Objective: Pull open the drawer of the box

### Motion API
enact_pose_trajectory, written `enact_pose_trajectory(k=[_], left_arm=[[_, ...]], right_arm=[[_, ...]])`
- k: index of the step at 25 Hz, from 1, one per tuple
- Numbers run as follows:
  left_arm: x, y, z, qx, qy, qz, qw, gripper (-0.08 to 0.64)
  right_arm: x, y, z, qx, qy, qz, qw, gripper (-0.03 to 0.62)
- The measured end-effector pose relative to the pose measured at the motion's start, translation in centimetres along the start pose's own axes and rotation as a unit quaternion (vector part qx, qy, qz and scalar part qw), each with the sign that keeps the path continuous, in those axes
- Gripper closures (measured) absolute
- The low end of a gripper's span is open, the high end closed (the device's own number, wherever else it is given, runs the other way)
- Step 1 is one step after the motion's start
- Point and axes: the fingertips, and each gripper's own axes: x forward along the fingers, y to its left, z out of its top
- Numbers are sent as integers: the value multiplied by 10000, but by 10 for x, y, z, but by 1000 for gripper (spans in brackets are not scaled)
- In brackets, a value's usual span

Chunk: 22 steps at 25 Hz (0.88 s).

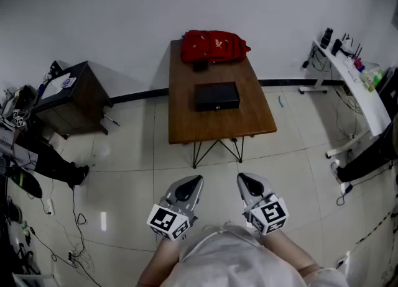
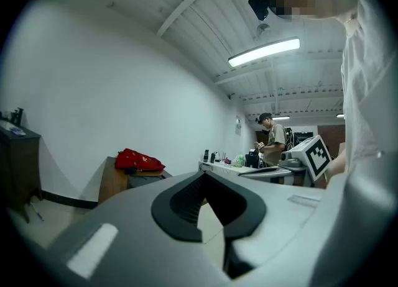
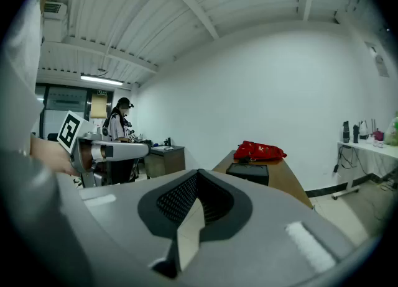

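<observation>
The person stands on the tiled floor, well back from the wooden tabletop, with both tools held low and close to the body. The left tongs and the right tongs sit side by side, pointing towards the table and well apart from it. In the left gripper view the left tongs are closed, the tips meeting with nothing between them. The right tongs are likewise closed and empty in their own view. The black box lies flat near the middle of the tabletop, its long front face turned towards the person. It looks shut, though from here I cannot make out a handle. Behind it, at the far end against the white wall, a red bag lies slumped, just beside the box but seemingly not touching it. A dark cabinet stands to the left of the table and a white desk crowded with small items runs along the right. A second person in a cap stands further off in the room.
</observation>
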Motion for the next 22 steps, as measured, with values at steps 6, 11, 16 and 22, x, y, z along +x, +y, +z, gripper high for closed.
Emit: enact_pose_trajectory(k=[6, 11, 16, 22], left_arm=[[-19, 29, -5, -48, -58, 166, 9998, 554], [-27, 49, -11, -91, -33, 196, 9998, 554], [-15, 71, -18, -203, 34, 275, 9994, 554], [28, 109, -23, -228, 184, 337, 9990, 554]], right_arm=[[18, 20, -10, -189, 64, -45, 9998, 584], [38, 35, -17, -174, 143, 51, 9997, 584], [63, 18, -14, -115, 170, 53, 9998, 584], [113, -19, -19, 155, 269, 139, 9994, 584]])
